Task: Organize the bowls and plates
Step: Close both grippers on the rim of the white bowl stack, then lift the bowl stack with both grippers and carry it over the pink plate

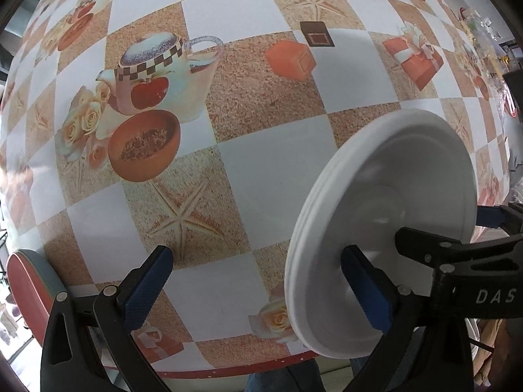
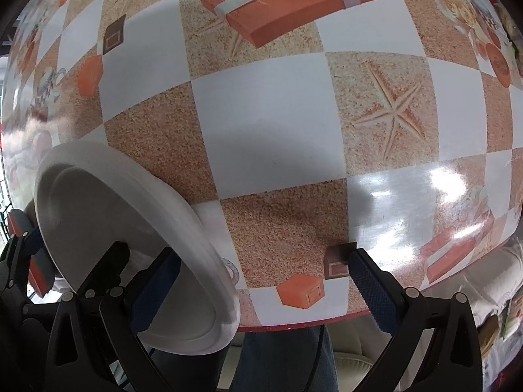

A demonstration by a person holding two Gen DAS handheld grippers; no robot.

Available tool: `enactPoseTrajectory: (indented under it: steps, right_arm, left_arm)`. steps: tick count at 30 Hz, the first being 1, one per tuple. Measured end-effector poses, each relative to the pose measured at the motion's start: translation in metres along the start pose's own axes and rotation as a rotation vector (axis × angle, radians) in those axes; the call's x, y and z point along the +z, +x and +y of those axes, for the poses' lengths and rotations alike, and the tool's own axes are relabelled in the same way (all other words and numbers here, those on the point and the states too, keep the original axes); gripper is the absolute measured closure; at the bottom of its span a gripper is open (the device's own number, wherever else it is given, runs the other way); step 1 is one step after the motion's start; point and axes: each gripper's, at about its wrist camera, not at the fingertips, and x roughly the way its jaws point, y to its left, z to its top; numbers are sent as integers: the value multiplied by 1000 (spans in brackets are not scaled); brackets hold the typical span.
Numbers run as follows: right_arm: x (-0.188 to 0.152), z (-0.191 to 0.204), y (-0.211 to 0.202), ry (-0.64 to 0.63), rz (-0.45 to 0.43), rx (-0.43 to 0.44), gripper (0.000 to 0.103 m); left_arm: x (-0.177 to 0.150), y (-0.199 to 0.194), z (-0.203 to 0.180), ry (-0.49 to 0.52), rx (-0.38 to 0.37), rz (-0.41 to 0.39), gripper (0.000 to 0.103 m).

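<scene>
- The left hand-held gripper (image 1: 258, 289) and the right hand-held gripper (image 2: 261, 289) both have fingers spread apart.
- A round white plastic plate (image 1: 385, 222), tilted on edge above the checkered printed counter (image 1: 261, 150), sits between the two grippers, each with one blue-padded finger against it.

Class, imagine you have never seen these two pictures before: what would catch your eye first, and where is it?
A white plate tilted on edge above the table, between the two grippers, at the right of the left wrist view and the left of the right wrist view. Beneath it spreads the checkered tablecloth, printed with a teapot, starfish and gift boxes.
</scene>
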Motion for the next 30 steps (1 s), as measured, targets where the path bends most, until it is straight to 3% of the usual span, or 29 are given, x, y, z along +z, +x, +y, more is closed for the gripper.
enactPoseTrajectory:
  steps: [3, 6, 8, 11, 13, 19, 30]
  right_arm:
    - [-6, 0, -7, 1, -9, 9, 11]
    - [-7, 3, -13, -27, -24, 26, 30]
    - [-8, 7, -17, -50, -29, 64, 54]
    - [-8, 13, -17, -50, -22, 121, 75]
    - [-7, 17, -17, -46, -18, 115, 76]
    - [-6, 43, -14, -77, -19, 101, 76]
    - [3, 108, -7, -194, -4, 75, 76]
  left_arm:
    - [3, -6, -7, 30, -2, -3, 13]
    - [4, -10, -16, 62, -10, -7, 26]
    - [5, -11, -21, 73, -16, -7, 34]
    - [8, -12, -28, 101, -38, -15, 49]
    - [9, -14, -36, 119, -60, -18, 65]
    - [2, -14, -35, 85, -64, -33, 65]
    - [-16, -9, 13, -54, -57, -45, 65]
